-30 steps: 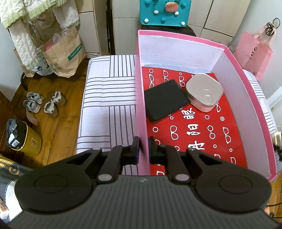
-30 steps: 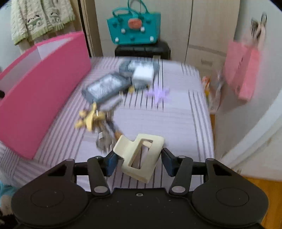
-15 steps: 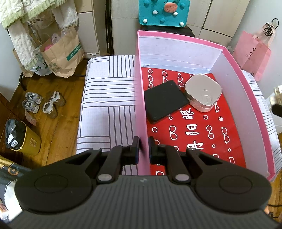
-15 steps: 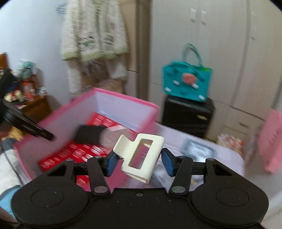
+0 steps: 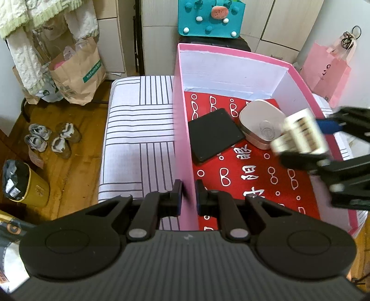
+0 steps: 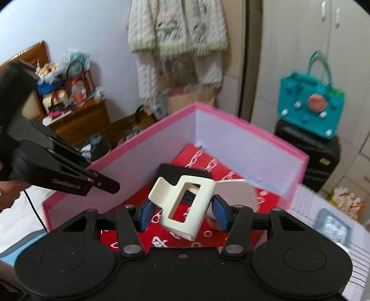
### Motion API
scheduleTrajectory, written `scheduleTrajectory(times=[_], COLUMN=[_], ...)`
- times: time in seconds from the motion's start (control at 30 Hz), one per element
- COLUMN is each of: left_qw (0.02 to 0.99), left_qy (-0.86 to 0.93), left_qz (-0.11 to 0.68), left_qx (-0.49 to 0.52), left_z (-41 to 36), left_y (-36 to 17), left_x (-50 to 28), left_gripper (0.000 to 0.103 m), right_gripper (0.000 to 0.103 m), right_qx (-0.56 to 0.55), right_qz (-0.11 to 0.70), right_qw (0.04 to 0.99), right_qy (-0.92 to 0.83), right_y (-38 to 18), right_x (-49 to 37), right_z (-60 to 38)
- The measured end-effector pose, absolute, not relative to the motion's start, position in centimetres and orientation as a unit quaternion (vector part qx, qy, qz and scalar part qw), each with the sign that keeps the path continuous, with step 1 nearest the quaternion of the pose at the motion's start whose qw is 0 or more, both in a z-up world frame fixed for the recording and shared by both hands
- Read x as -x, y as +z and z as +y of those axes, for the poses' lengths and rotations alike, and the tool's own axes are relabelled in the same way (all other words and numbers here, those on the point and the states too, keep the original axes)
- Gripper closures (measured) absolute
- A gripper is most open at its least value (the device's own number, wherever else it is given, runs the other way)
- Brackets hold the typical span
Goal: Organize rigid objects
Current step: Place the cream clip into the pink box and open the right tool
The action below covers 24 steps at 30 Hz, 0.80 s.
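My left gripper [image 5: 187, 195] is shut on the left wall of the pink box [image 5: 182, 129], which stands on a striped bed. My right gripper [image 6: 182, 211] is shut on a cream hair claw clip [image 6: 182, 203] and holds it above the box's red floor; the clip also shows blurred in the left wrist view [image 5: 300, 132], over the box's right side. Inside the box lie a black flat case [image 5: 215, 134] and a pale rounded case [image 5: 261, 120].
The striped bed [image 5: 138, 139] lies left of the box. A teal bag [image 5: 210, 18] sits on a black suitcase behind it, a pink bag [image 5: 328, 69] at the right. Shoes [image 5: 50, 139] and a paper bag [image 5: 78, 74] are on the wooden floor.
My right gripper has swung left with the clip, from over the bed to above the box's inside. My left gripper has kept its hold on the box wall.
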State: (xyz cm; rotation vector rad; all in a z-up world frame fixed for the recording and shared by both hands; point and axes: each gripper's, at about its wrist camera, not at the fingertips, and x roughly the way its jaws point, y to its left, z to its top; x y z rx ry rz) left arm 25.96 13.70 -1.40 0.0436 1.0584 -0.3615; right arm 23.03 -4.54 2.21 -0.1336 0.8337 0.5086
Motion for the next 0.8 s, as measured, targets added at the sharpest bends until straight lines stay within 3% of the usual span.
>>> scheduleTrajectory(times=[0.23, 0.5, 0.8], left_qw=[0.846, 0.846, 0.846], left_qy=[-0.176, -0.181, -0.179], left_qz=[0.503, 0.502, 0.502], left_qx=[-0.015, -0.008, -0.015], left_z=[13.9, 14.1, 13.9], left_y=[-1.5, -1.6, -1.7], left_x=[-26.1, -26.1, -25.9], left_gripper=[0.091, 0.091, 0.091], right_gripper=[0.044, 0.044, 0.043], right_qx=[0.042, 0.103, 0.134], right_qz=[0.508, 0.552, 0.548], right_qw=[0.807, 0.775, 0.779], right_qy=[0.297, 0.29, 0.272], right_y=[-1.4, -2.8, -3.4], right_x=[-27.6, -28.3, -30.0], right_z=[-2.5, 1.5, 2.8])
